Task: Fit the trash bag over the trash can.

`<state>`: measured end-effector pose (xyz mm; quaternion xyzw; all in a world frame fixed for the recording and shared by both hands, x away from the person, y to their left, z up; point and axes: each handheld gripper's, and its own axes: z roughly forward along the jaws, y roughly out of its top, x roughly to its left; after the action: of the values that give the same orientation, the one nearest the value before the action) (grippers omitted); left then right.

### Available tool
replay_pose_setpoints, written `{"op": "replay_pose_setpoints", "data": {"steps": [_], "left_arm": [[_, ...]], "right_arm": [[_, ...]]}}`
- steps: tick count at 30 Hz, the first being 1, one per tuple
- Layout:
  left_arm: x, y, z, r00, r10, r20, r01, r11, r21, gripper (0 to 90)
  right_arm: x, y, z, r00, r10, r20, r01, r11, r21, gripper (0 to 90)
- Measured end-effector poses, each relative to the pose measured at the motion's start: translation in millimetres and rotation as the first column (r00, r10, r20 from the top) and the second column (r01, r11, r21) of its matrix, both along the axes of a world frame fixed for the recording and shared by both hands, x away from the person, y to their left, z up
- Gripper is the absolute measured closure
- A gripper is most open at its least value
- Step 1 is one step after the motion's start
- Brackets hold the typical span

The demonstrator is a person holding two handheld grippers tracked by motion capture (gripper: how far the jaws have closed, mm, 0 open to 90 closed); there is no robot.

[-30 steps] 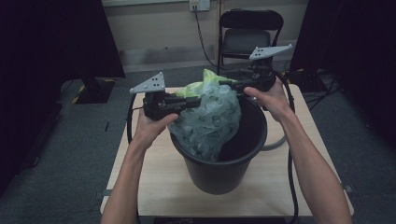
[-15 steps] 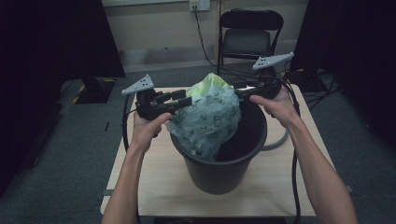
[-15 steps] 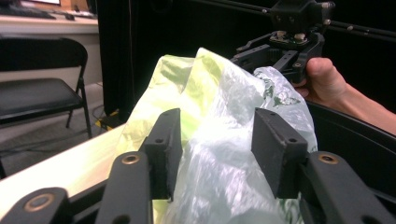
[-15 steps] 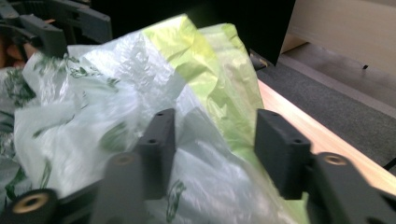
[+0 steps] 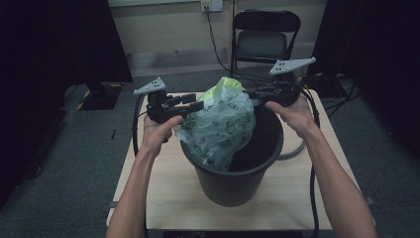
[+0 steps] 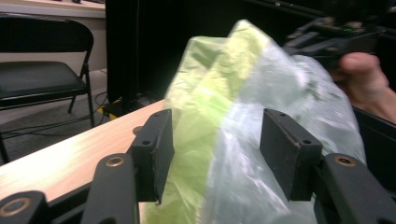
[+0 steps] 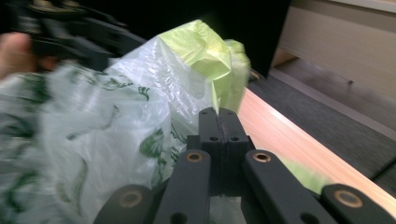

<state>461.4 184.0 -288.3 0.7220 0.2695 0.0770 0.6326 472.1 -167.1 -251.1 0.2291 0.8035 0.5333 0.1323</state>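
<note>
A black bin (image 5: 233,186) stands on the wooden table (image 5: 163,198). A thin plastic bag (image 5: 218,126), clear with green print and a yellow-green top, hangs over the bin's left and far rim. My left gripper (image 5: 198,105) reaches in from the left; its jaws have just been opening and stand open (image 6: 217,123), with bag film (image 6: 233,140) loose between the pads. My right gripper (image 5: 251,92) comes from the right, its jaws shut (image 7: 218,113) on the bag's top edge (image 7: 205,51).
A folding chair (image 5: 265,39) stands beyond the table's far edge. Cables trail from both grippers down the table's sides. A pale ring (image 5: 294,151) lies on the table right of the bin. Grey floor surrounds the table.
The left gripper has slid left and lower, and its jaws have opened around the bag. The right gripper's jaws have closed on the bag's top edge. The bag stands more spread between them.
</note>
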Motion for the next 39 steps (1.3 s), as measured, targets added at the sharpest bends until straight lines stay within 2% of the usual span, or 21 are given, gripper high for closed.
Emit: {"op": "replay_pose_setpoints", "data": {"steps": [2,3,6,8,10,11,13,17,18,19,20,22,23,24,25,26,27,32,33,36,39], "left_arm": [[-1.5,1.1,3.9,1.0000,-0.009,0.003,0.009,1.0000,-0.003,43.8],[-7.4,2.8,9.7,0.9993,-0.025,0.026,0.025,0.9997,-0.005,41.6],[-14.8,2.7,16.8,0.9981,-0.029,0.055,0.029,0.9996,0.001,39.4],[-27.3,-6.5,30.0,0.9926,-0.059,0.106,0.058,0.9983,0.010,38.9],[-30.6,-11.6,34.1,0.9903,-0.069,0.121,0.067,0.9975,0.022,37.8],[-34.9,-20.9,40.7,0.9869,-0.082,0.139,0.076,0.9961,0.045,36.6],[-35.8,-26.3,44.2,0.9851,-0.096,0.143,0.090,0.9948,0.048,35.8],[-29.1,-32.6,50.0,0.9855,-0.119,0.121,0.120,0.9928,-0.003,34.5],[-28.5,-33.5,50.0,0.9865,-0.113,0.118,0.114,0.9935,0.000,34.6],[-28.6,-33.9,49.5,0.9862,-0.112,0.122,0.112,0.9936,0.008,39.7],[-29.5,-34.2,48.7,0.9856,-0.113,0.126,0.111,0.9935,0.021,52.5],[-31.1,-33.5,46.6,0.9798,-0.145,0.137,0.142,0.9893,0.030,70.7],[-32.3,-32.3,45.2,0.9757,-0.157,0.153,0.154,0.9875,0.035,77.3],[-32.3,-32.3,45.2,0.9757,-0.157,0.153,0.154,0.9875,0.035,82.1],[-33.2,-29.2,41.9,0.9741,-0.165,0.155,0.164,0.9863,0.018,84.8],[-33.2,-29.2,41.9,0.9741,-0.165,0.155,0.164,0.9863,0.018,86.3],[-33.0,-26.4,38.1,0.9743,-0.165,0.154,0.162,0.9863,0.030,87.0],[-32.6,-20.8,31.4,0.9761,-0.155,0.152,0.149,0.9875,0.052,88.0],[-33.0,-19.9,29.4,0.9757,-0.158,0.152,0.151,0.9871,0.054,88.0],[-33.3,-20.0,28.3,0.9740,-0.166,0.155,0.159,0.9857,0.057,88.2],[-35.0,-21.6,28.1,0.9718,-0.173,0.160,0.165,0.9843,0.063,88.5]], "right_arm": [[-4.1,0.2,1.6,0.9999,0.012,0.004,-0.012,1.000,0.007,90.0],[-18.4,0.8,4.9,0.9991,0.036,0.025,-0.036,0.999,0.010,90.0],[-29.7,1.0,5.0,0.9978,0.055,0.038,-0.055,0.998,0.012,90.0],[-36.8,4.8,6.4,0.9978,0.055,0.036,-0.055,0.998,-0.005,90.0],[-39.0,7.9,9.2,0.9978,0.051,0.042,-0.051,0.999,-0.014,90.0],[-41.6,12.1,15.8,0.9974,0.053,0.049,-0.052,0.999,-0.010,90.0],[-44.0,16.2,23.2,0.9964,0.058,0.063,-0.058,0.998,-0.005,90.0],[-45.7,23.1,30.6,0.9945,0.077,0.071,-0.078,0.997,0.012,90.0],[-45.7,25.4,31.1,0.9940,0.084,0.070,-0.085,0.996,0.009,90.0],[-46.3,27.9,31.4,0.9932,0.091,0.073,-0.092,0.996,0.004,90.0],[-46.7,29.2,31.2,0.9928,0.096,0.072,-0.096,0.995,0.005,90.0],[-46.6,29.9,29.8,0.9919,0.106,0.070,-0.107,0.994,0.004,90.0],[-46.3,29.5,29.1,0.9919,0.107,0.068,-0.108,0.994,0.006,88.9],[-46.3,29.5,29.1,0.9919,0.107,0.068,-0.108,0.994,0.006,88.9],[-45.2,27.1,27.4,0.9928,0.101,0.066,-0.102,0.995,0.018,80.0],[-45.2,27.1,27.4,0.9928,0.101,0.066,-0.102,0.995,0.018,80.0],[-43.9,25.5,27.0,0.9948,0.084,0.057,-0.086,0.996,0.033,73.4],[-40.2,23.5,27.8,0.9954,0.078,0.056,-0.081,0.995,0.057,66.5],[-35.1,24.2,29.1,0.9963,0.072,0.048,-0.075,0.995,0.068,60.4],[-29.3,26.8,31.3,0.9973,0.062,0.040,-0.065,0.995,0.077,57.4],[-15.8,39.9,37.6,0.9982,0.051,0.034,-0.053,0.995,0.083,47.7]]}}
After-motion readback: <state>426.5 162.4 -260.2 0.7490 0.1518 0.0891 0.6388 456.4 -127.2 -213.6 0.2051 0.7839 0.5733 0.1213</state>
